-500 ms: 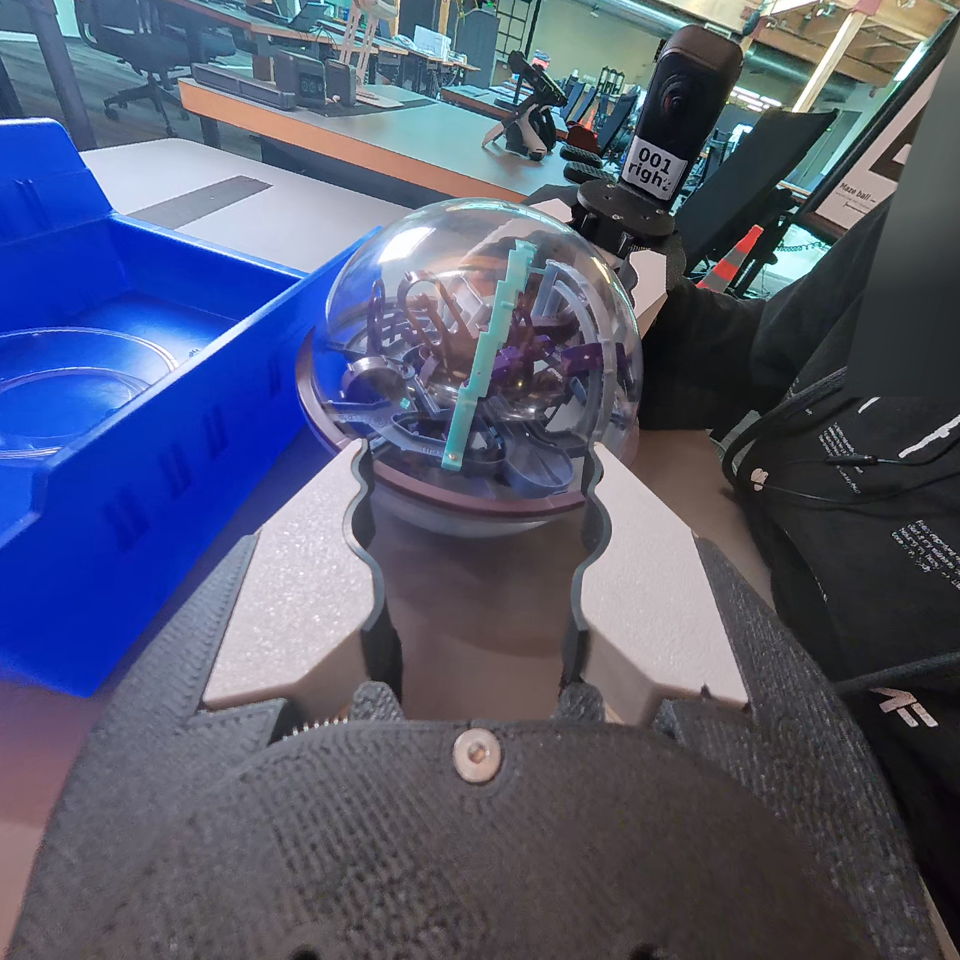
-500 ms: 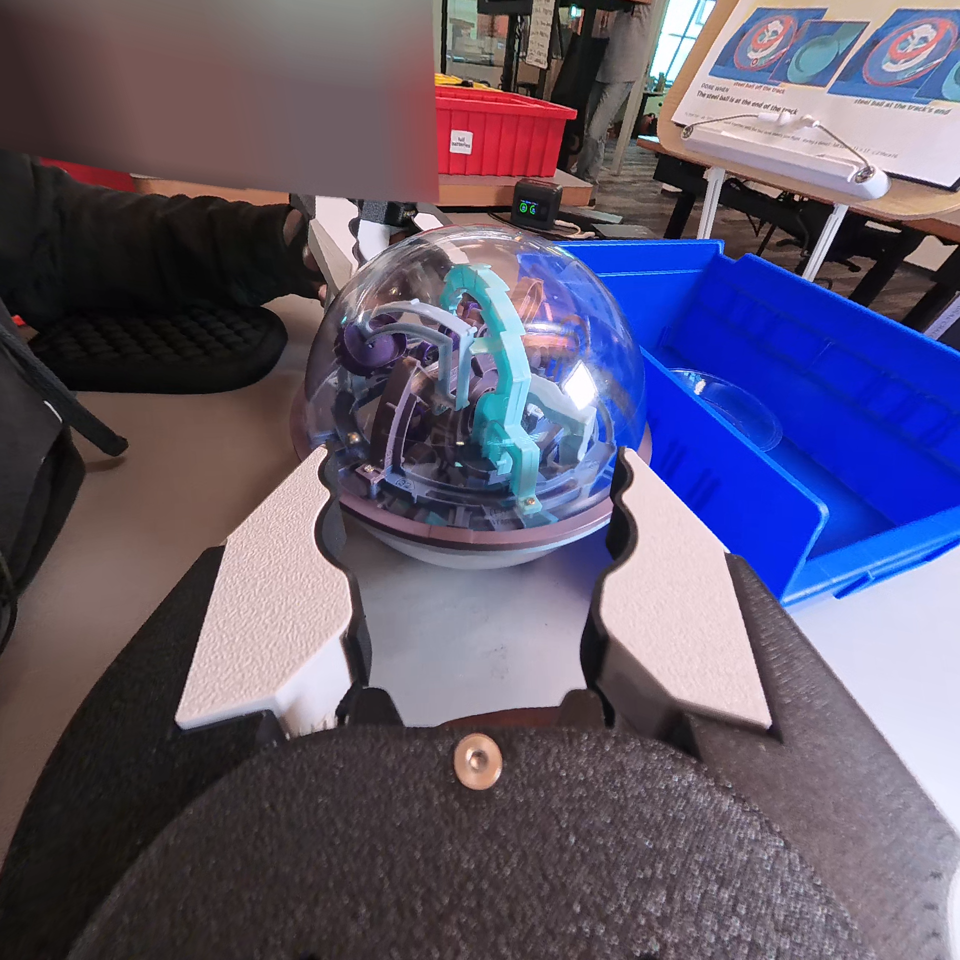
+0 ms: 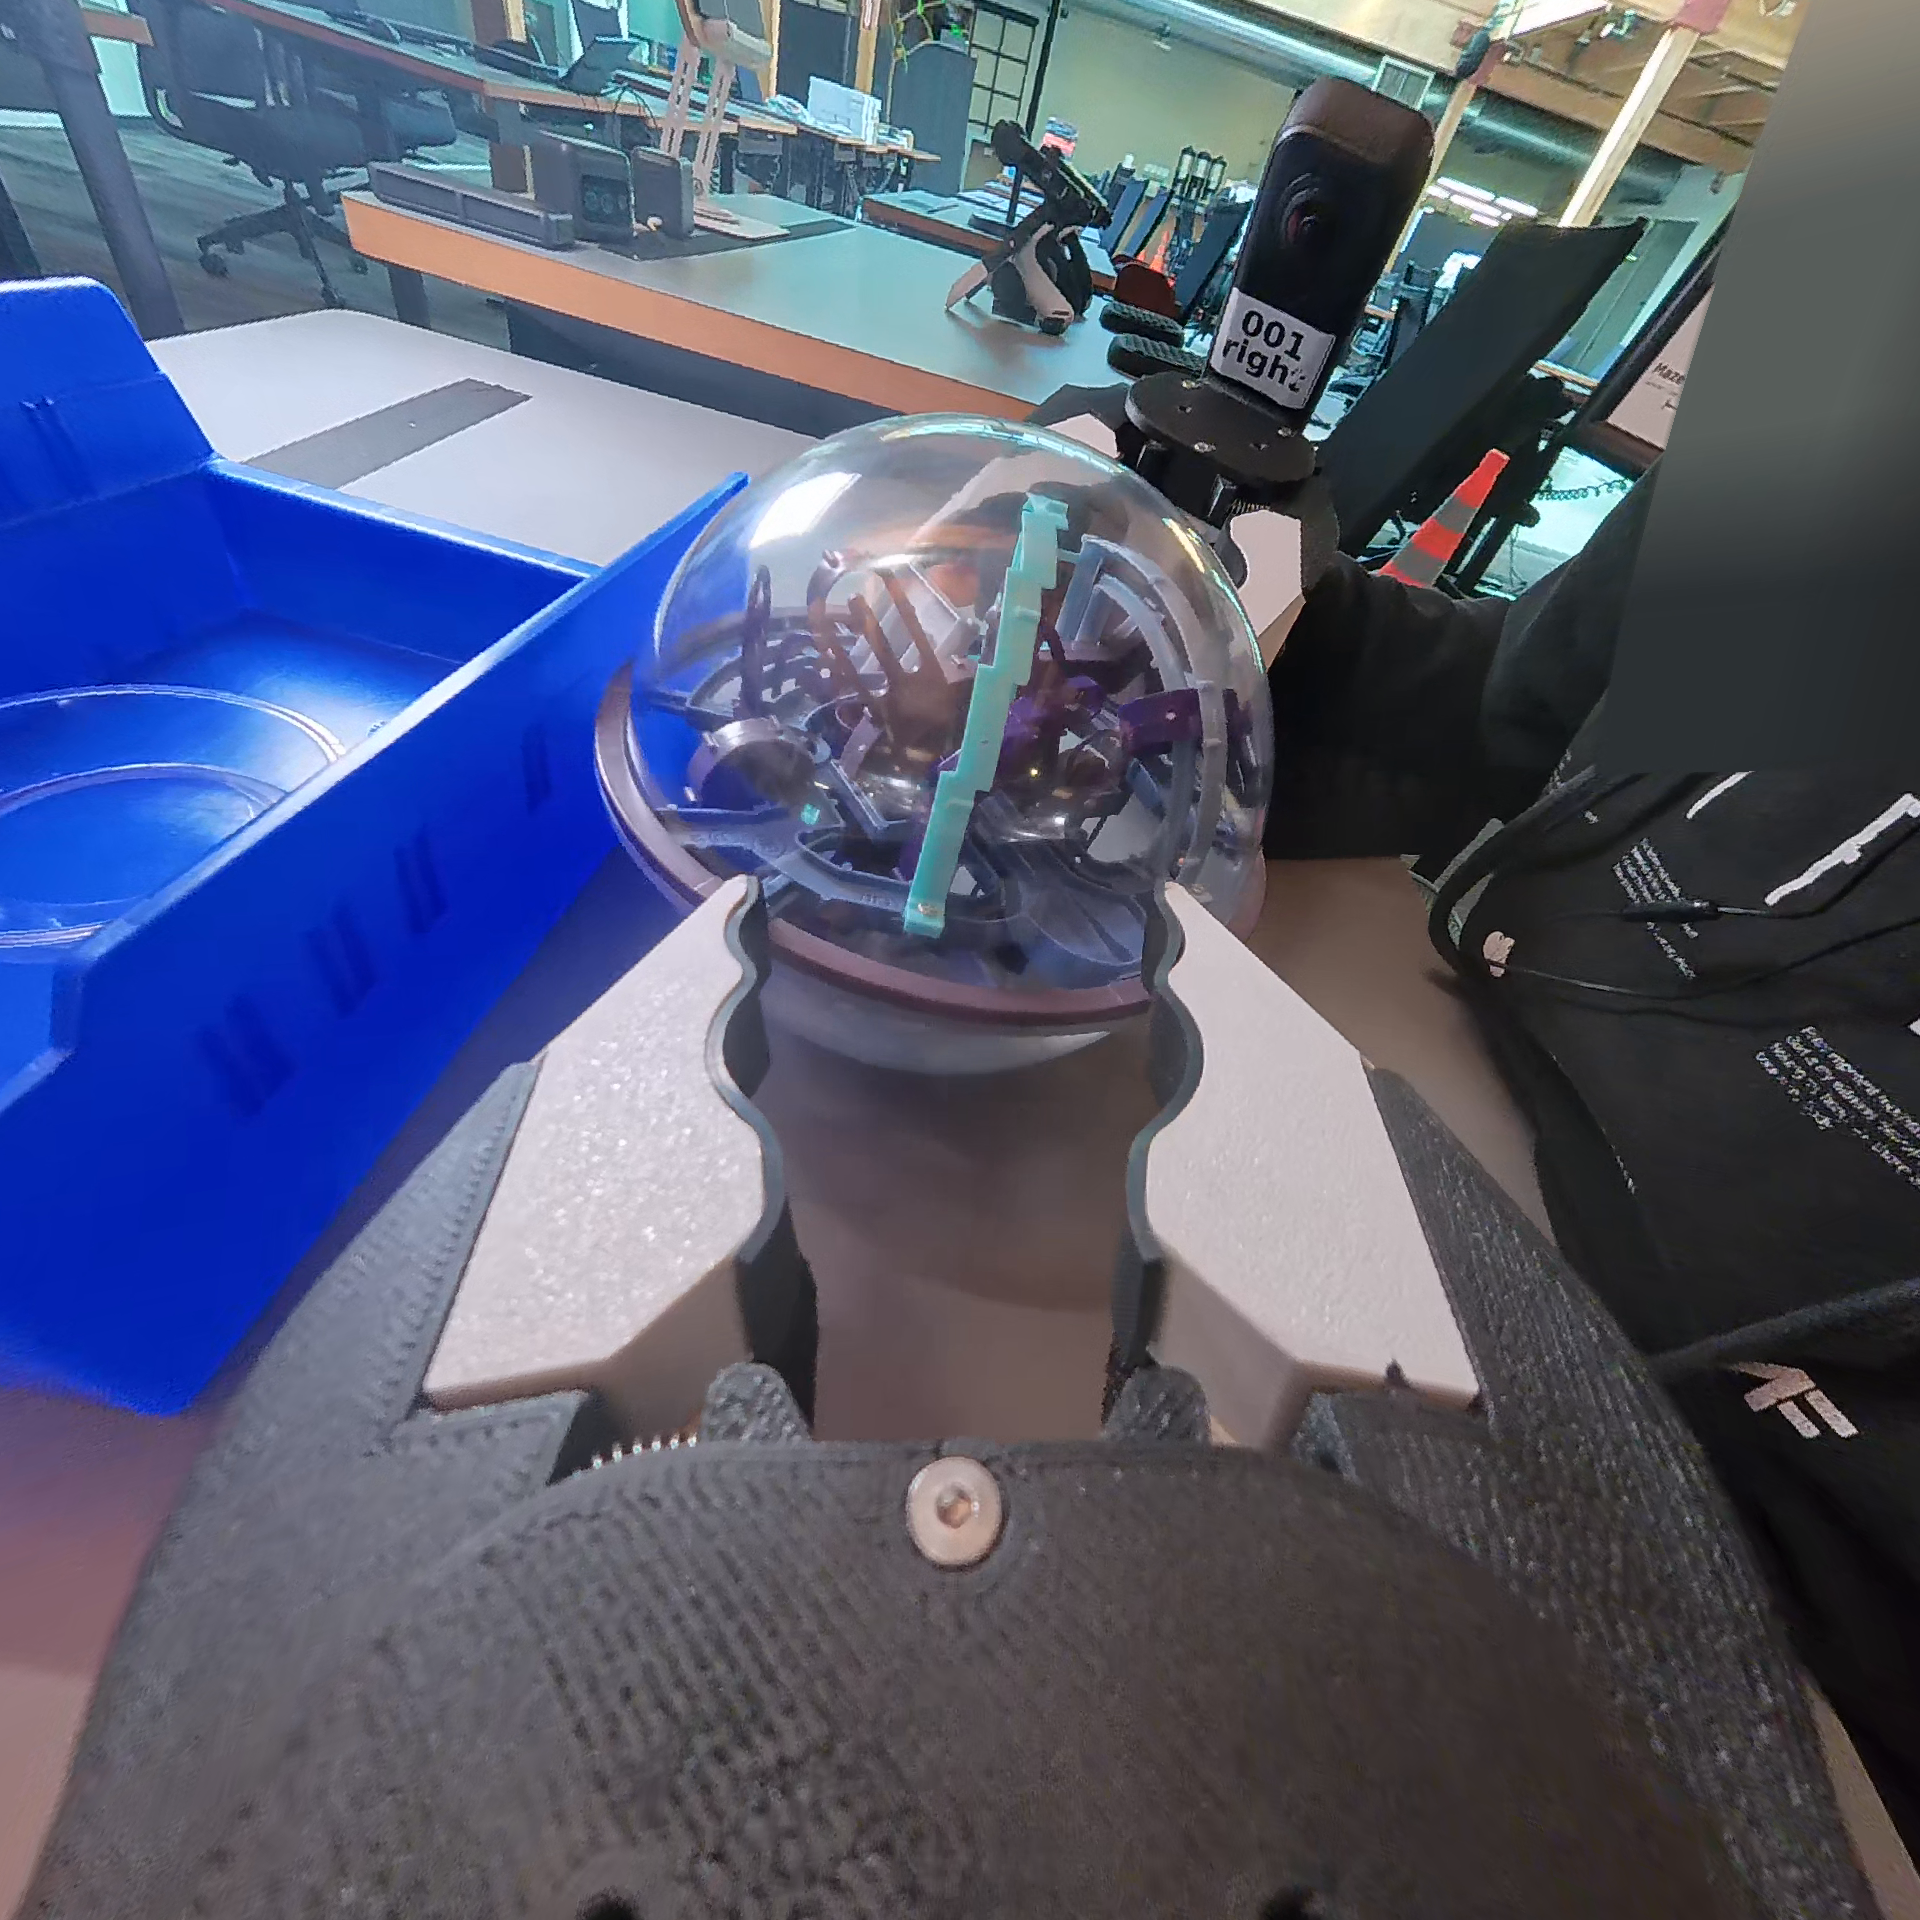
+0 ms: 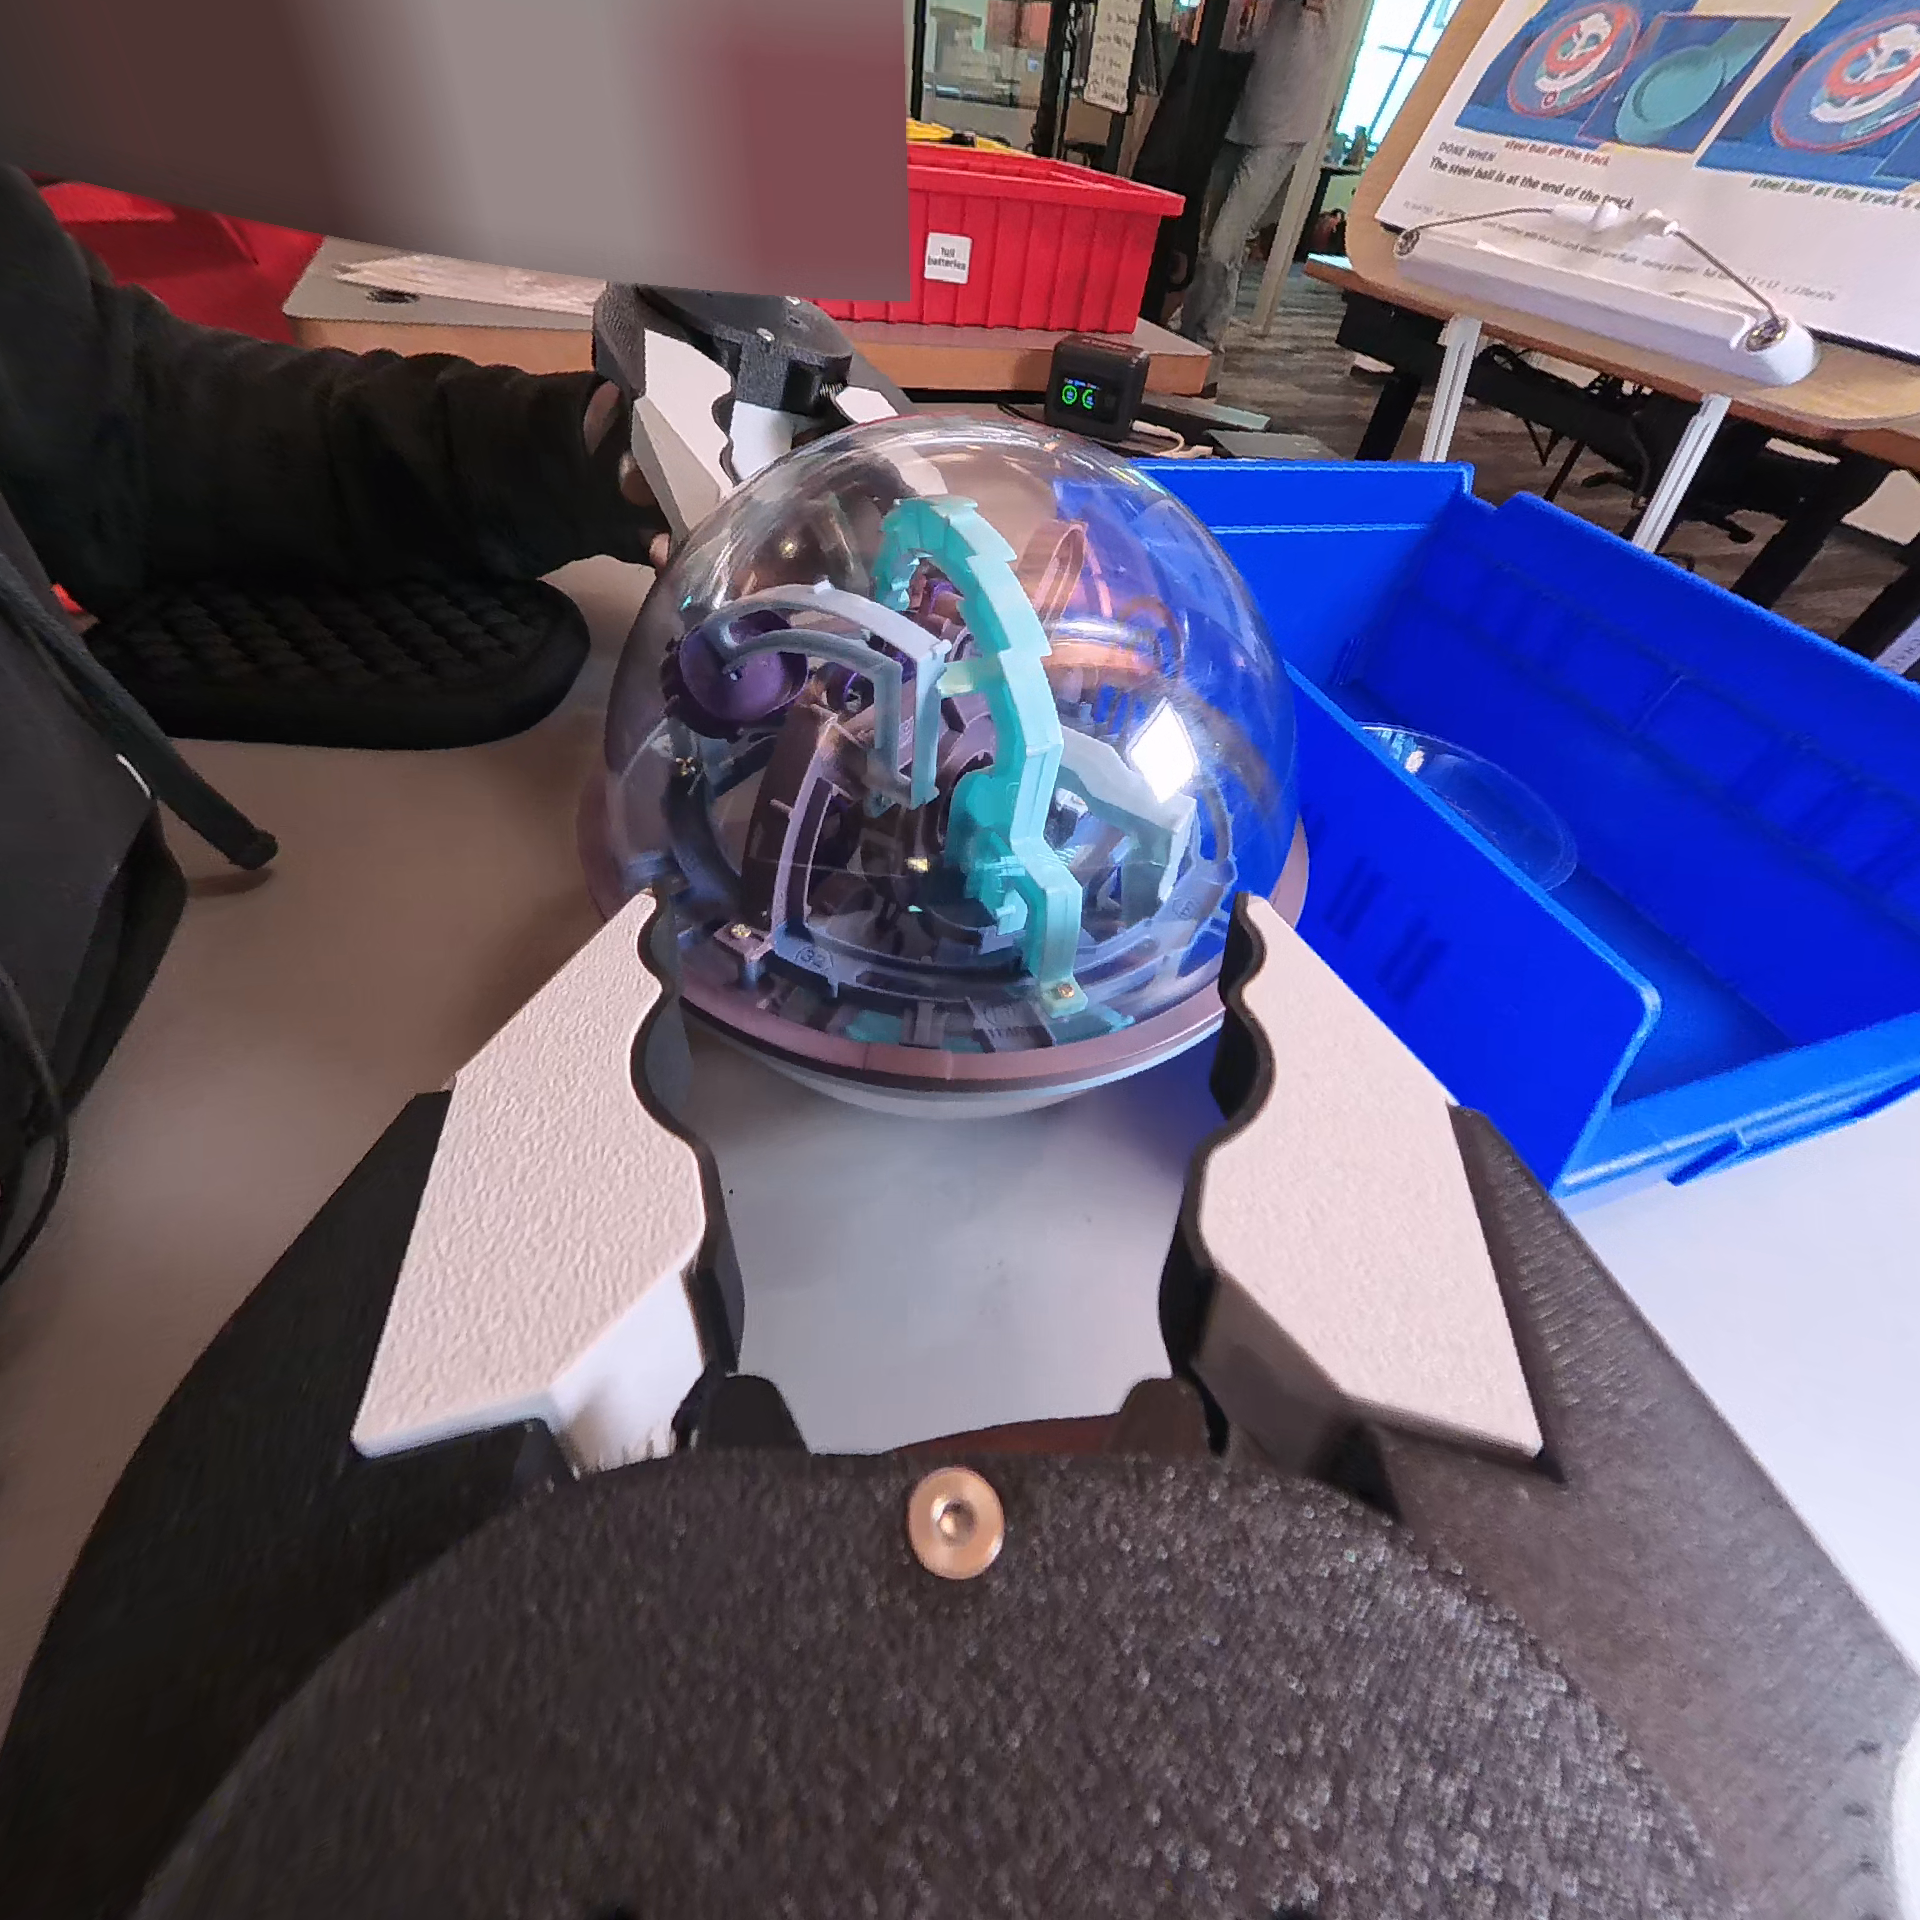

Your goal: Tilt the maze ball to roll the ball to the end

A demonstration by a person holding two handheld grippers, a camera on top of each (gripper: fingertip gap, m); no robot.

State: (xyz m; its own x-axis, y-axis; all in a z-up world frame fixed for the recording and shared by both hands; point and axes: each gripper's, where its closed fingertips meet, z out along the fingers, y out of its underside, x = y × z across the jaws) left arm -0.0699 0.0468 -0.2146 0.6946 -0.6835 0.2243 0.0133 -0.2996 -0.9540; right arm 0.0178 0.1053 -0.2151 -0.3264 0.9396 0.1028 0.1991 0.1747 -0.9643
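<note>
The maze ball [image 3: 935, 727] is a clear sphere with teal, purple and grey tracks inside and a dark band around its middle. It is held between my two grippers from opposite sides, close over the table. My left gripper [image 3: 956, 909] has its fingertips pressed on the ball's lower band. My right gripper [image 4: 945, 914] grips the same ball [image 4: 945, 769] from the other side. The right gripper also shows behind the ball in the left wrist view [image 3: 1262, 561], and the left gripper in the right wrist view [image 4: 727, 416]. I cannot make out the small steel ball inside.
A blue bin [image 3: 312, 883] stands right beside the ball, with a clear dome [image 3: 125, 810] in it; it also shows in the right wrist view [image 4: 1455, 966]. A person's dark sleeve [image 3: 1558, 675], a black pad [image 4: 332, 665], a red bin [image 4: 1039, 239] and an instruction board [image 4: 1662, 156] are around.
The maze ball has tilted a little, with its band now sloping in the left wrist view. Both grippers have kept their hold on it.
</note>
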